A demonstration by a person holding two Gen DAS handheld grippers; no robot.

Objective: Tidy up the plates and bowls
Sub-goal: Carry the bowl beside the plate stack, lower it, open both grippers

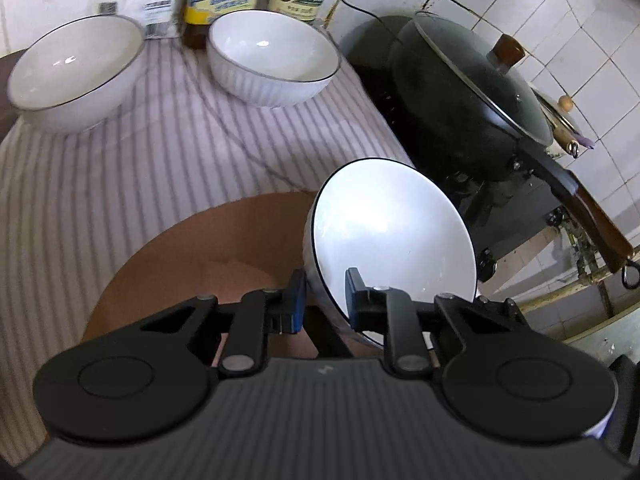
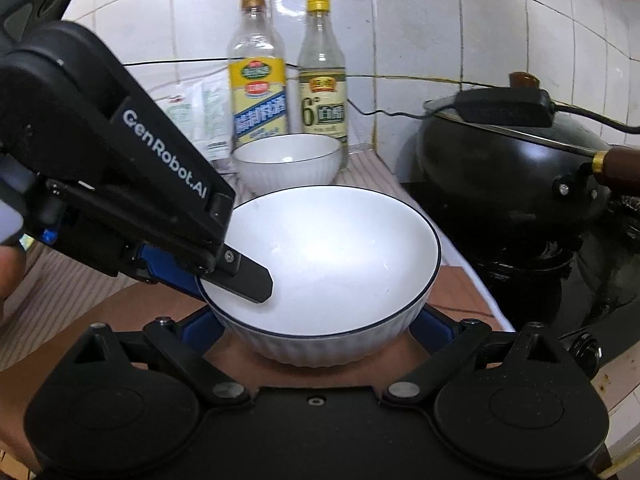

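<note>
A white bowl with a dark rim (image 1: pixel 392 232) (image 2: pixel 332 264) rests on a brown board (image 1: pixel 180 248) (image 2: pixel 120 320). My left gripper (image 1: pixel 325 298) (image 2: pixel 216 280) is shut on its near rim, one finger inside the bowl and one outside. In the right wrist view my right gripper (image 2: pixel 318 326) stands wide open, its blue pads (image 2: pixel 200 328) flanking the bowl's lower wall; I cannot tell whether they touch it. Two more white bowls stand on the striped cloth (image 1: pixel 168 152): one at the far left (image 1: pixel 76 76), one by the bottles (image 1: pixel 272 56) (image 2: pixel 288 160).
A black wok with a lid (image 1: pixel 472 92) (image 2: pixel 512 160) sits on the stove to the right, its handle (image 1: pixel 596 220) pointing toward me. Two bottles (image 2: pixel 258 92) (image 2: pixel 322 88) and sachets (image 2: pixel 196 116) line the tiled wall. A hand (image 2: pixel 8 272) shows at the left edge.
</note>
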